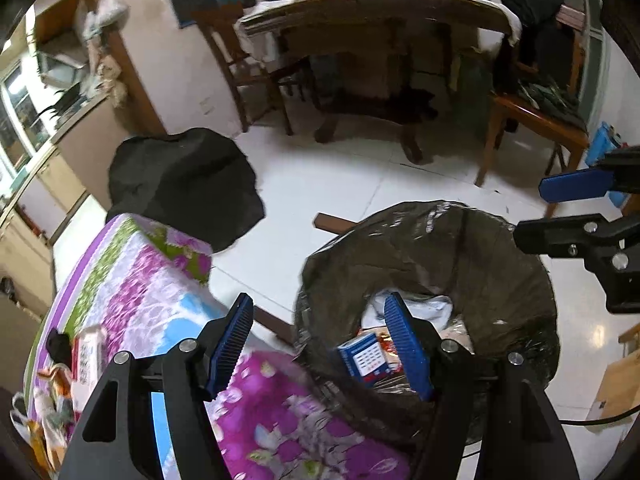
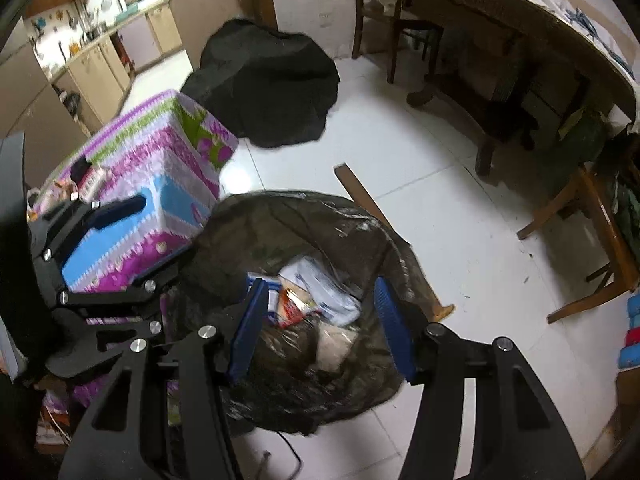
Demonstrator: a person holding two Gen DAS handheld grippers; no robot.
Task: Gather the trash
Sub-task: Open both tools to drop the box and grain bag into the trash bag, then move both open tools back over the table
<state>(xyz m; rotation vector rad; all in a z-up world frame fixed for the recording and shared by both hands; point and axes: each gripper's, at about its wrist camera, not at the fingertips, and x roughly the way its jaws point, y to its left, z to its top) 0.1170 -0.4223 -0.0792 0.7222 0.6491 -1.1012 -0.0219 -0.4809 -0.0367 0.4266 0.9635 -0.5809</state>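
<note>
A bin lined with a dark plastic bag (image 1: pixel 460 248) stands on the white tile floor beside a low table with a flowered cloth (image 1: pixel 132 292). Inside lie a blue-and-white box (image 1: pixel 362 356), white paper and red wrappers; they also show in the right wrist view (image 2: pixel 316 292). My left gripper (image 1: pixel 320 344) is open and empty over the bin's near rim. My right gripper (image 2: pixel 320 328) is open and empty above the bin (image 2: pixel 288 224). Each gripper shows in the other's view: the right (image 1: pixel 560 208), the left (image 2: pixel 120 240). More trash (image 1: pixel 86 360) lies on the cloth at the left.
A black bag or cover (image 1: pixel 184 184) lies on the floor behind the flowered table. A large wooden table (image 1: pixel 360 12) with chairs (image 1: pixel 536 120) stands beyond. A wooden slat (image 2: pixel 356 192) lies on the floor by the bin. Kitchen counters (image 2: pixel 100 60) are at far left.
</note>
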